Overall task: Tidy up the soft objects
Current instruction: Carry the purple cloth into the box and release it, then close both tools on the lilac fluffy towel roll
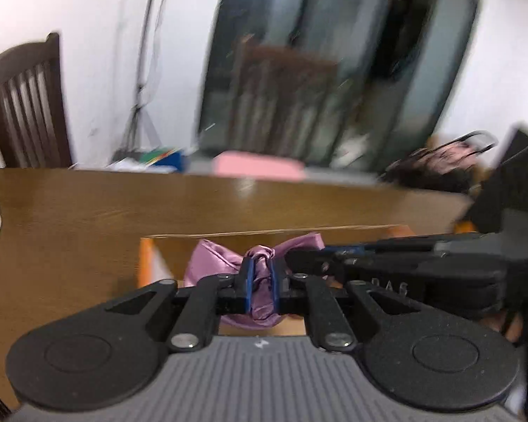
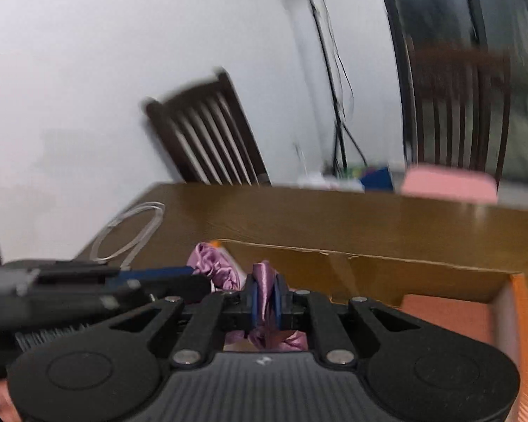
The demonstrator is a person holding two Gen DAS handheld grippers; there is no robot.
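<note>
A shiny purple satin cloth (image 1: 211,263) is bunched between both grippers above an open cardboard box (image 1: 264,234). My left gripper (image 1: 261,283) is shut on one part of the cloth. My right gripper (image 2: 265,300) is shut on another part of the same cloth (image 2: 214,263). The right gripper shows in the left wrist view (image 1: 306,256) coming in from the right, close beside the left one. The left gripper shows in the right wrist view (image 2: 193,276) coming in from the left. The box (image 2: 369,263) has orange inner sides.
The box stands on a brown wooden table (image 1: 88,218). A white wire hanger (image 2: 130,232) lies at the table's left. A pink object (image 1: 260,167) lies at the far edge. Wooden chairs (image 1: 28,105) stand behind the table, and a dark bag (image 1: 440,165) at the right.
</note>
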